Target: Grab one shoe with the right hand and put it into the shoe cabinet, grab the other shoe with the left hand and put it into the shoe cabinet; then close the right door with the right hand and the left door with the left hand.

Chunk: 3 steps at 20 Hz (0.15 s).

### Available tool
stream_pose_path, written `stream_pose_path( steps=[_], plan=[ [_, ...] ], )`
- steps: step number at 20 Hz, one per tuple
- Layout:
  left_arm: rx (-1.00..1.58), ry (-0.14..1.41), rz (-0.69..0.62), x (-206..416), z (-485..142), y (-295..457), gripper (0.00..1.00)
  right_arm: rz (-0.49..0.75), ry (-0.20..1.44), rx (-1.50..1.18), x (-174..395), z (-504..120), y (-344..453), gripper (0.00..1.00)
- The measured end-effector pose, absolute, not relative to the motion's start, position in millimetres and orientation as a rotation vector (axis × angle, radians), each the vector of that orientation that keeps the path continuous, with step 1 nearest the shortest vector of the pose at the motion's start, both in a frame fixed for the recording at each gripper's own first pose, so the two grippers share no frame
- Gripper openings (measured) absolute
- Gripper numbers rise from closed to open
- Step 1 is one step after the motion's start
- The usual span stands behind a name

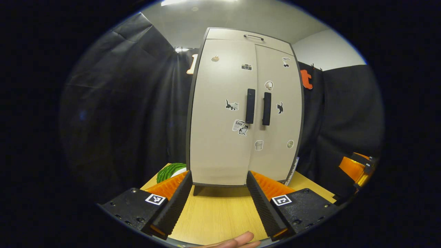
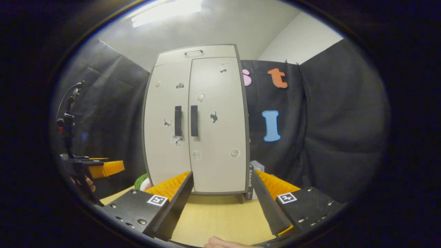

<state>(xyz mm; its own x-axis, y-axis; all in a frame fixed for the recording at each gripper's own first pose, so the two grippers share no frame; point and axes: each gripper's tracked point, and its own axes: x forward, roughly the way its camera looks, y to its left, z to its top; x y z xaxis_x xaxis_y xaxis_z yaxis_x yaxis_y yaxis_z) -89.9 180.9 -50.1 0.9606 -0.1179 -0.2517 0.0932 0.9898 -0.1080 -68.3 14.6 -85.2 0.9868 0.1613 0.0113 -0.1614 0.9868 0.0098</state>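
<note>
- The shoe cabinet stands upright on the wooden table, straight ahead of both grippers – its long axis is vertical and its front faces them.
- Both doors lie flush, the left door and the right door meeting at a centre seam, with the two black handles upright side by side along that seam.
- The left gripper has its fingers spread wide apart, holding nothing; the cabinet's foot lies between them, farther off.
- The right gripper also has its fingers wide apart and empty, and in its view the cabinet sits a little left of centre.
- No shoe can be made out; judging from the shut doors, both shoes are likely inside and the task looks done.
- A green-and-white object lies just beside the cabinet's left foot – what it is I cannot tell.
- In the left gripper view the cabinet looks nearer.
</note>
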Motion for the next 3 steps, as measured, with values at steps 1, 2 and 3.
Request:
stream_pose_path(
  steps=[1,2,3],
  plan=[
    [-0.091,0.239,-0.096,-91,-45,183,0.96,0.161,-0.020,0.011,-70,-83,15,1.00],
    [-0.091,0.213,-0.084,-90,-39,185,0.96,0.157,-0.031,0.011,-71,-80,14,1.00],
    [-0.093,0.187,-0.075,-92,-32,187,0.96,0.154,-0.042,0.009,-73,-76,13,1.00]
  ],
)
